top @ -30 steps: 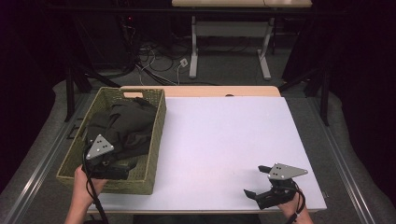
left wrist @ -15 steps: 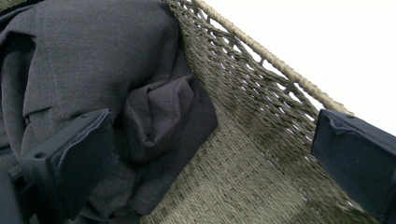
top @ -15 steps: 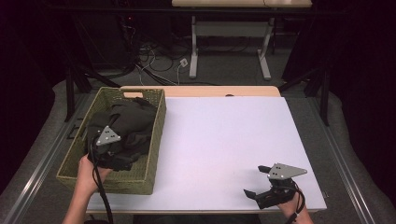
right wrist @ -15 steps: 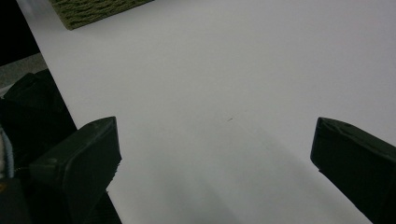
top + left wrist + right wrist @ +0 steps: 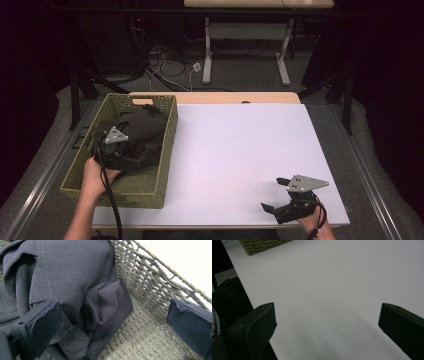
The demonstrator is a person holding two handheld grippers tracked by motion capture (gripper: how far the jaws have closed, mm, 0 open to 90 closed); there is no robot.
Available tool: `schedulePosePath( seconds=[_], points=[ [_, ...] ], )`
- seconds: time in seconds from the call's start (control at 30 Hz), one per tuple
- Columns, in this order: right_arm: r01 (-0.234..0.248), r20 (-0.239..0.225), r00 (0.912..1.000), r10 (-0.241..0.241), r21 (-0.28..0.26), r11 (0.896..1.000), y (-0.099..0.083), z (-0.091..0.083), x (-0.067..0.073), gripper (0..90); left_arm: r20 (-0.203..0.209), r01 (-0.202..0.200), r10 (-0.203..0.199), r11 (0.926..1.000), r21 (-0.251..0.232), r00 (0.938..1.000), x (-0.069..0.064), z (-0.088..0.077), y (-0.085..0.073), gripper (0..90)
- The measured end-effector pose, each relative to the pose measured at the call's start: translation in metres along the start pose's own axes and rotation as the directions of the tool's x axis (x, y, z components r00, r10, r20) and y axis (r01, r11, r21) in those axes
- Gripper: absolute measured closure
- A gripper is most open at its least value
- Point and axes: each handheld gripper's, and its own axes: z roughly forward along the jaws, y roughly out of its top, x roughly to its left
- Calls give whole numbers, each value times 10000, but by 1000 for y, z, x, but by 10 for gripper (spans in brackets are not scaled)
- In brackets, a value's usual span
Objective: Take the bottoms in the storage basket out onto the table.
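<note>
**Left claw in the basket over dark garment; right claw idle**

Landmark: woven basket (image 5: 165, 145), olive-green, standing at the left edge of the white surface (image 5: 240, 150).

Dark grey garment (image 5: 145, 131): lies crumpled inside the basket, piled toward its far end and middle. In the left gripper view the cloth (image 5: 62, 277) bunches in thick folds against the basket's woven floor and side wall (image 5: 150, 285); a seam line runs down one fold.

Left claw (image 5: 131, 159): inside the basket, low over the garment, held from the basket's near end by the person's left hand (image 5: 95, 175). Jaws spread wide, nothing between them. In the left gripper view (image 5: 112, 322) one jaw lies against the cloth; the other sits over bare weave beside the basket wall. No grip on the fabric.

Right claw (image 5: 277, 197): well apart from the basket, at the surface's near right corner, jaws pointing back toward the basket. Released, spread wide. The right gripper view (image 5: 327, 322) shows bare white surface between its jaws, with a corner of the basket (image 5: 262, 245) far off.
</note>
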Motion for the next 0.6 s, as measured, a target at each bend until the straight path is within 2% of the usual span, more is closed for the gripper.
schedulePosePath(
  seconds=[0.03, 0.17, 0.47, 0.6],
  points=[
    [-16, 45, 10000, 16, 1, 10000, 0, 0, 0, 13, 0, 138, -138, 9999, 26, 9999, 4, 4, 2, 0],
    [-24, 34, 10000, 24, -70, 10000, 0, 0, 0, 13, -109, 201, -198, 9996, 217, 9997, 12, 9, 5, 0],
    [38, 25, 10000, -38, 63, 10000, 0, 0, -1, 12, -682, 370, -357, 9992, 181, 9970, 26, 9, 9, 1],
    [-5, 46, 10000, 5, 61, 10000, 0, 1, -1, 13, -711, 465, -442, 9984, 308, 9965, 31, 12, 11, 0]
  ],
)
